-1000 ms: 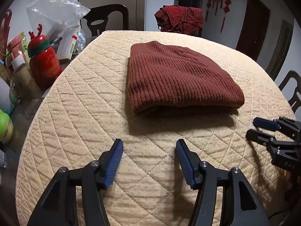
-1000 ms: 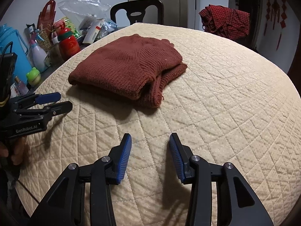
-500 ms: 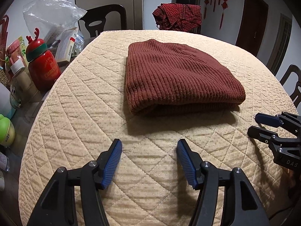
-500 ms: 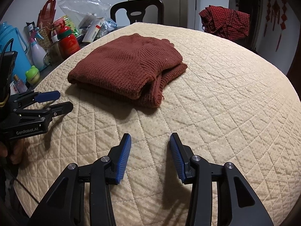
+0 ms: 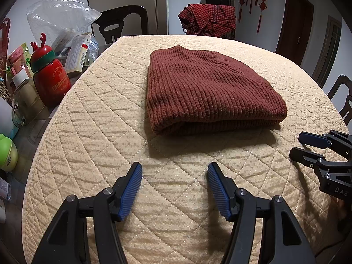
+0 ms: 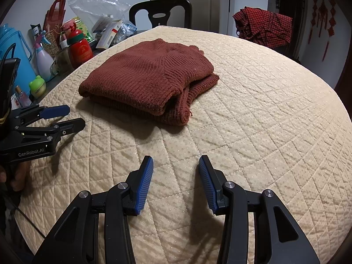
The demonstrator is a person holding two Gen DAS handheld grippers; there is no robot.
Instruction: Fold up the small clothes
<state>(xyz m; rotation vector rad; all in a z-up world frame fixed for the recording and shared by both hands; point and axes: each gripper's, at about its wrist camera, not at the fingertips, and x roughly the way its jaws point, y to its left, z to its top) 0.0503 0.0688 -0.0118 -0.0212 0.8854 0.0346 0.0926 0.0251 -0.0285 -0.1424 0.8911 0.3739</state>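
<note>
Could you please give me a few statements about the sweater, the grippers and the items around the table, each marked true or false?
1. The rust-brown knit sweater lies folded on the quilted beige table cover. True.
2. The left gripper is clamped on the sweater. False: its jaws stand apart over bare cover, short of the sweater.
3. The right gripper holds nothing. True.
4. The red checked garment lies on the table beside the sweater. False: it is draped over a chair beyond the table.
5. The red reindeer bottle stands on top of the sweater. False: it stands off the cover's edge among clutter.
</note>
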